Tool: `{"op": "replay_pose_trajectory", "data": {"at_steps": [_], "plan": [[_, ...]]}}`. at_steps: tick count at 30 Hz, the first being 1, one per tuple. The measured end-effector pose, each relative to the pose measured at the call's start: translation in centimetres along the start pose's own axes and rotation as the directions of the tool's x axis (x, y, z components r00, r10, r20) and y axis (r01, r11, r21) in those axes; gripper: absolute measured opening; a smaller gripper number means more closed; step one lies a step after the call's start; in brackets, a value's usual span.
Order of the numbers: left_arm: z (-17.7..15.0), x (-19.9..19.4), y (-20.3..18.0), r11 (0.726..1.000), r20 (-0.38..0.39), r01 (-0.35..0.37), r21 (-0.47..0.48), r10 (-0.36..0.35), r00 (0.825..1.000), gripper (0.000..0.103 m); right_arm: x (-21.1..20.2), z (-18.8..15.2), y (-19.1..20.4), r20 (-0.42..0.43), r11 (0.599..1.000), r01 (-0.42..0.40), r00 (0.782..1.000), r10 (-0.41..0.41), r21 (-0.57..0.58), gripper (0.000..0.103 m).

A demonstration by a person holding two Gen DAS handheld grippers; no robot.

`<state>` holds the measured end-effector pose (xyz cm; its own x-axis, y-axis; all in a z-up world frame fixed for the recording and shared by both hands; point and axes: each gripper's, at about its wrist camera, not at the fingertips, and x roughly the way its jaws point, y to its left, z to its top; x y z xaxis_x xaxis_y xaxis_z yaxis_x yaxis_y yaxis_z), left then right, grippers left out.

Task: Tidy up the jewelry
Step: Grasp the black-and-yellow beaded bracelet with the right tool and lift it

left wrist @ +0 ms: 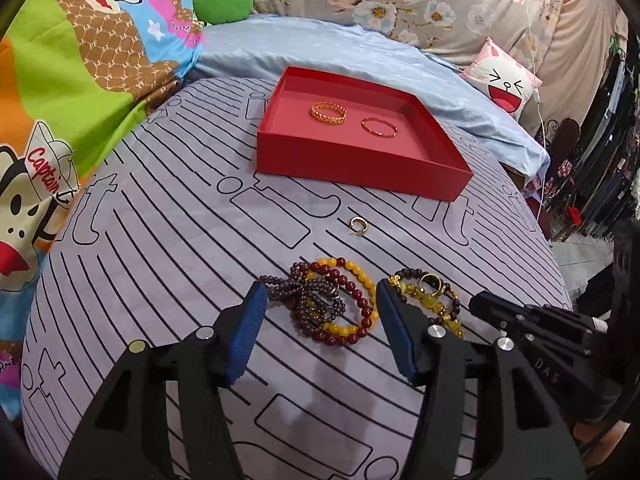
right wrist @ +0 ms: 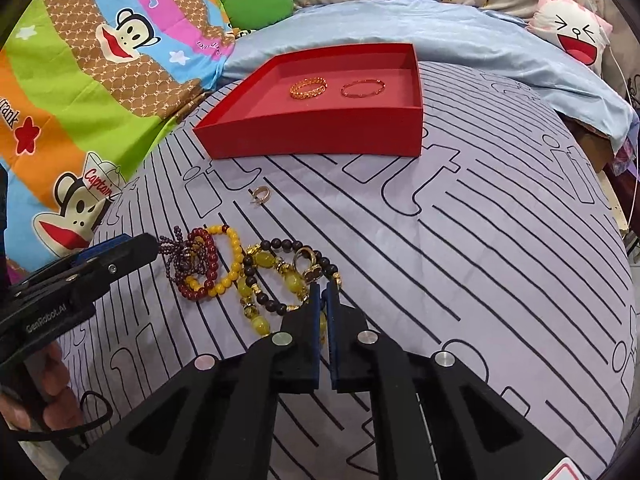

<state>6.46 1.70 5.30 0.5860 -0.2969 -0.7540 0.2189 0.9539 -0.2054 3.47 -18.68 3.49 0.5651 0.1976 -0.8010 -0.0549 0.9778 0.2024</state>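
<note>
Your left gripper (left wrist: 320, 300) has its fingers (left wrist: 248, 332) well apart, straddling the tangle of red, yellow and purple bead bracelets (left wrist: 332, 304) on the striped bed cover (left wrist: 160, 240), pads not pressing them. Your right gripper (right wrist: 323, 292) has its fingers together, pinched on the dark-and-amber bead bracelet (right wrist: 272, 276) lying just beside that tangle. Only the right wrist view shows that pinch; both views show the red tray (left wrist: 352, 160) towards the bed's far edge, holding two gold rings (left wrist: 329, 112)
</note>
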Motion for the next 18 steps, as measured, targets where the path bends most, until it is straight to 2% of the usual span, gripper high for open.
{"op": "replay_pose_trajectory", "data": {"at_steps": [3,6,8,9,11,13,18], "plan": [[0.1,1.2,-0.5,1.000,-0.021,-0.009,0.009,0.009,1.000,0.054,0.2,0.0,0.0,-0.007,1.000,-0.002,1.000,0.002,0.000,0.006],[0.4,2.6,-0.4,1.000,-0.042,-0.026,-0.010,0.026,0.999,0.053,0.3,0.0,-0.2,-0.008,1.000,0.002,1.000,-0.002,0.006,0.014],[0.4,3.5,-0.2,0.999,-0.066,-0.035,-0.011,0.034,0.997,0.039,0.4,0.0,-0.2,-0.005,1.000,0.005,1.000,-0.005,0.007,0.023],[0.3,3.7,-0.1,0.999,-0.075,-0.032,-0.010,0.032,0.997,0.034,0.3,0.0,-0.3,-0.005,1.000,0.006,1.000,-0.006,0.006,0.024],[0.1,3.9,0.2,0.999,-0.082,-0.040,-0.003,0.040,0.996,0.015,0.4,0.0,-0.3,-0.006,1.000,0.008,1.000,-0.008,0.005,0.025],[0.1,3.9,0.7,0.999,-0.091,-0.031,-0.010,0.030,0.995,0.005,0.6,0.1,-0.3,-0.011,1.000,0.003,1.000,-0.003,0.010,0.026],[0.4,2.0,1.9,0.999,-0.047,-0.029,-0.045,0.027,0.999,0.005,0.5,-0.1,0.7,-0.010,1.000,-0.023,1.000,0.022,-0.022,0.026]]}}
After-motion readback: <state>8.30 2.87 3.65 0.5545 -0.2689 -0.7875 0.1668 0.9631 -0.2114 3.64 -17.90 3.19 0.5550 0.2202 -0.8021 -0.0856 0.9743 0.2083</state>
